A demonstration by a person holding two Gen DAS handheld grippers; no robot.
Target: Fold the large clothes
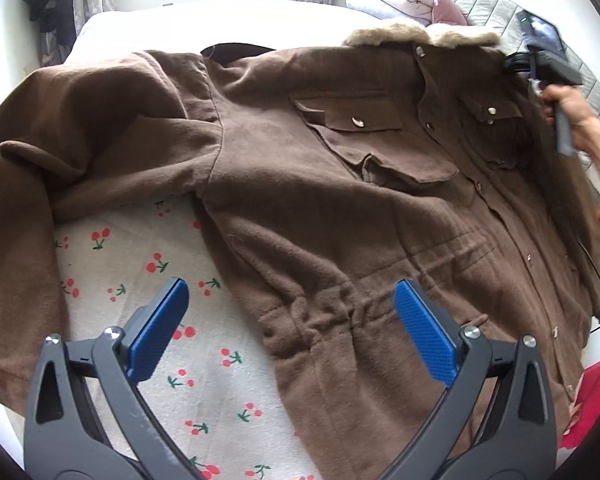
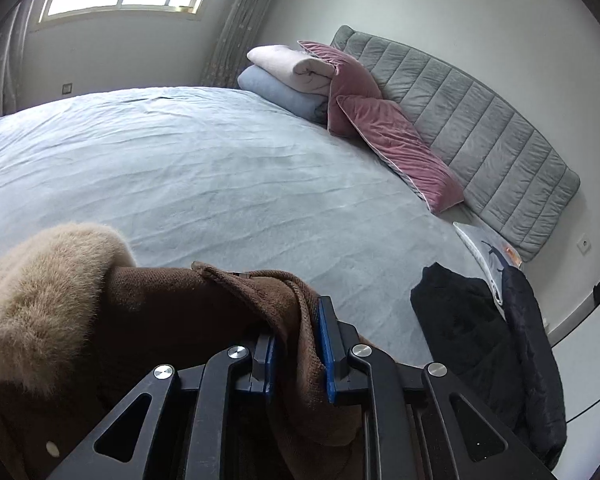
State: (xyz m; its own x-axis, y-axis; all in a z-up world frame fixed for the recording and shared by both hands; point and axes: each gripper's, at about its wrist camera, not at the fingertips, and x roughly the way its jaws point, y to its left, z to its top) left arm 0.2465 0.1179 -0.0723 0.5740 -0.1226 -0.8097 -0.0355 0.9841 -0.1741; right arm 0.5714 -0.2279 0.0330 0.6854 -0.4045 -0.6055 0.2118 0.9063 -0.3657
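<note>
A large brown jacket point(image 1: 320, 200) with a tan fur collar point(image 1: 420, 34) lies spread front-up on a cherry-print sheet point(image 1: 140, 280). Its left sleeve point(image 1: 40, 160) bends down along the left side. My left gripper point(image 1: 290, 316) is open, hovering above the jacket's gathered waist and side edge. My right gripper point(image 2: 298, 344) is shut on the jacket's shoulder fabric point(image 2: 300, 360) beside the fur collar point(image 2: 44, 300). The right gripper also shows in the left wrist view point(image 1: 540, 68) at the jacket's far shoulder, held by a hand.
The bed point(image 2: 220, 168) stretches beyond the jacket. Pink pillows point(image 2: 396, 148), folded blankets point(image 2: 284, 76) and a grey headboard point(image 2: 480, 140) are at the far end. Dark clothes point(image 2: 480, 340) lie at the bed's right edge. A red item point(image 1: 596, 400) sits at the right.
</note>
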